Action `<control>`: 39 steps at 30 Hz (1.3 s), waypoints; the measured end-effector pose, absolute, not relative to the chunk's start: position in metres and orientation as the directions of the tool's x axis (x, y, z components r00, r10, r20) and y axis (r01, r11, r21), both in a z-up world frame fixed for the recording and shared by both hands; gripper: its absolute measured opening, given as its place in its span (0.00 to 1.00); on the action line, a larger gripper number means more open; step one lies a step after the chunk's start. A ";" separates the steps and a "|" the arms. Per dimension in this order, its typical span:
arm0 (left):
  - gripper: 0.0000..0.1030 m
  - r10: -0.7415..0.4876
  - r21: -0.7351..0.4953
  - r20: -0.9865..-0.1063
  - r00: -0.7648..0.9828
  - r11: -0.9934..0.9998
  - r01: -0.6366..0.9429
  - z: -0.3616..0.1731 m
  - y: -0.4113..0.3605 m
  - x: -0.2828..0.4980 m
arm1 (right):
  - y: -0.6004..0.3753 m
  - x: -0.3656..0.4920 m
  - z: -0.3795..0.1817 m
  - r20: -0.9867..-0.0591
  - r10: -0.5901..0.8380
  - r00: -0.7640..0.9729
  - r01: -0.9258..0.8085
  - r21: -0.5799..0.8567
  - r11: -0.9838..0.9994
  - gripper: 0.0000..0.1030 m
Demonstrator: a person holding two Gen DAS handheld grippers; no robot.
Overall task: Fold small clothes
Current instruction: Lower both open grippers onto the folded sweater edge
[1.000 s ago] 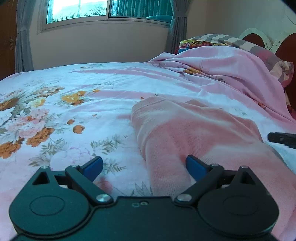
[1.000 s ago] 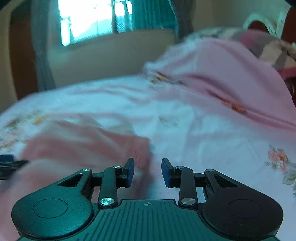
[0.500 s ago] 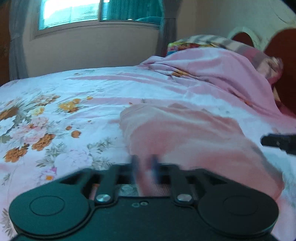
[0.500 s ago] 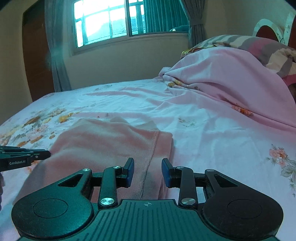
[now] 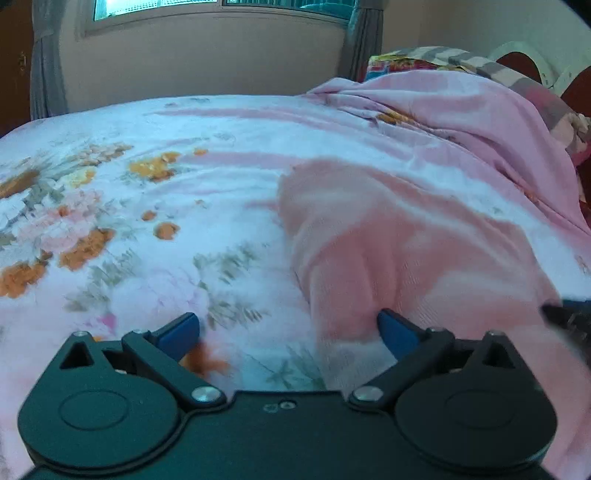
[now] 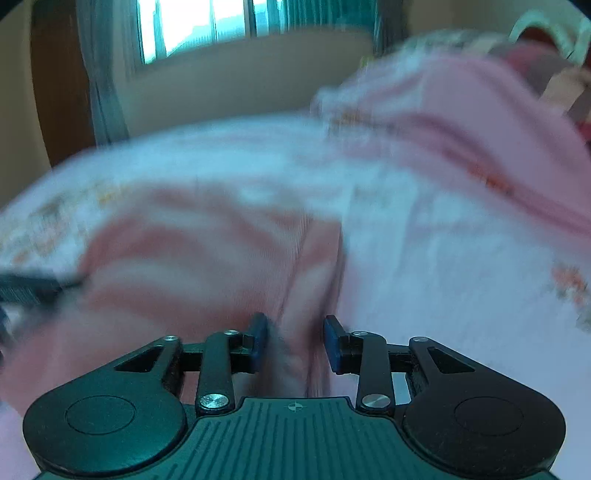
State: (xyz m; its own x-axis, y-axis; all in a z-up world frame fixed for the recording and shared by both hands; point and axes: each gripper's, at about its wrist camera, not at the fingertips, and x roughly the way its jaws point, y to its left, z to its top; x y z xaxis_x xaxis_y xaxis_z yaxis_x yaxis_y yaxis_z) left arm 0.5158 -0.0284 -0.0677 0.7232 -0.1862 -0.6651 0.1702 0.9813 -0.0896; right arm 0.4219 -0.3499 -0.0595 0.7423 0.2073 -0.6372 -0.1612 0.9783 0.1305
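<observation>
1. Two blue pads (image 5: 181, 330) at 6 o'clock of the left wrist view, belonging to the left gripper (image 5: 286, 328): spread wide, having just been opening, pressing on nothing.
2. Between them, the near left edge of the pink garment (image 5: 406, 240); one pad over the floral bedsheet (image 5: 147, 206), the other over the garment's cloth.
3. Lies flat on the bedsheet, that garment, running from 6 o'clock through the centre toward 3 o'clock, its far rounded edge just right of centre.
4. At 4 o'clock, beside the garment's right part, a dark blurred tip of the right gripper (image 5: 569, 317).
5. At 1 to 2 o'clock, a heaped pink blanket (image 5: 461, 110); at 12 o'clock, the lower edge of a window (image 5: 221, 4).
6. Right wrist view, heavily blurred: the right gripper (image 6: 294, 341) at 6 o'clock, pads only a narrow gap apart.
7. Runs through that gap, a raised strip along the pink garment's right edge; cannot tell through the blur whether the pads pinch it or merely flank it.
8. Spreads from 6 o'clock out to 9 o'clock, the rest of the garment, with bare bedsheet from 3 to 5 o'clock.
9. At 9 o'clock, the left gripper's dark tip over the garment's left side.
10. At 1 to 2 o'clock the pink blanket, at 12 o'clock the window.
</observation>
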 end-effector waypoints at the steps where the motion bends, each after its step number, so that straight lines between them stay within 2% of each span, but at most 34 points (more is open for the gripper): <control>1: 0.94 -0.182 -0.089 -0.641 0.746 0.983 0.163 -0.056 -0.026 0.510 | -0.350 0.420 -0.056 -0.623 0.199 0.756 -0.154 0.125 0.980 0.33; 3: 0.94 -0.213 -0.107 -0.600 0.771 0.977 0.187 -0.047 -0.029 0.497 | -0.352 0.411 -0.044 -0.566 0.215 0.796 -0.160 0.146 0.976 0.33; 4: 0.94 -0.222 -0.089 -0.618 0.754 0.973 0.213 -0.052 -0.035 0.495 | -0.353 0.406 -0.041 -0.534 0.236 0.812 -0.174 0.165 0.971 0.33; 5: 0.94 -0.199 -0.052 -0.645 0.738 0.975 0.217 -0.062 -0.042 0.496 | -0.351 0.406 -0.046 -0.541 0.231 0.809 -0.171 0.159 0.972 0.33; 6: 0.97 -0.183 -0.037 -0.643 0.743 0.977 0.208 -0.071 -0.044 0.495 | -0.345 0.414 -0.057 -0.607 0.203 0.768 -0.157 0.129 0.979 0.34; 7: 0.97 -0.189 -0.065 -0.642 0.743 0.979 0.193 -0.076 -0.039 0.497 | -0.340 0.419 -0.067 -0.652 0.181 0.737 -0.152 0.102 0.983 0.43; 9: 0.95 -0.197 -0.118 -0.647 0.737 0.980 0.158 -0.068 -0.032 0.496 | -0.342 0.415 -0.065 -0.639 0.173 0.749 -0.136 0.107 0.985 0.45; 11: 0.93 -0.175 -0.067 -0.622 0.763 0.983 0.171 -0.055 -0.033 0.481 | -0.347 0.405 -0.054 -0.618 0.183 0.765 -0.124 0.137 0.983 0.45; 14: 0.93 -0.203 -0.065 -0.615 0.762 0.976 0.208 -0.052 -0.034 0.461 | -0.349 0.378 -0.040 -0.558 0.199 0.806 -0.150 0.134 0.980 0.45; 17: 0.95 -0.188 -0.030 -0.649 0.737 0.975 0.222 -0.071 -0.043 0.446 | -0.344 0.365 -0.045 -0.577 0.209 0.790 -0.160 0.135 0.978 0.45; 19: 0.95 -0.184 -0.051 -0.659 0.729 0.978 0.201 -0.079 -0.044 0.436 | -0.334 0.364 -0.062 -0.651 0.167 0.740 -0.145 0.087 0.986 0.46; 22: 0.95 -0.176 -0.067 -0.673 0.719 0.982 0.177 -0.078 -0.043 0.425 | -0.339 0.358 -0.063 -0.653 0.179 0.736 -0.111 0.145 0.983 0.46; 27: 0.95 -0.179 -0.049 -0.670 0.720 0.979 0.198 -0.073 -0.041 0.417 | -0.341 0.351 -0.058 -0.643 0.182 0.743 -0.146 0.110 0.983 0.46; 31: 0.95 -0.168 -0.003 -0.627 0.761 0.977 0.214 -0.061 -0.041 0.429 | -0.344 0.353 -0.037 -0.555 0.198 0.808 -0.182 0.084 0.980 0.46; 36: 0.97 -0.221 -0.030 -0.589 0.777 0.967 0.253 -0.050 -0.042 0.484 | -0.344 0.404 -0.026 -0.538 0.186 0.822 -0.172 0.077 0.982 0.46; 38: 0.94 -0.233 -0.093 -0.593 0.771 0.971 0.222 -0.042 -0.037 0.513 | -0.346 0.430 -0.026 -0.536 0.178 0.825 -0.160 0.081 0.984 0.46; 39: 0.94 -0.285 -0.174 -0.584 0.760 0.959 0.225 -0.037 -0.030 0.525 | -0.349 0.442 -0.026 -0.534 0.175 0.827 -0.150 0.089 0.985 0.46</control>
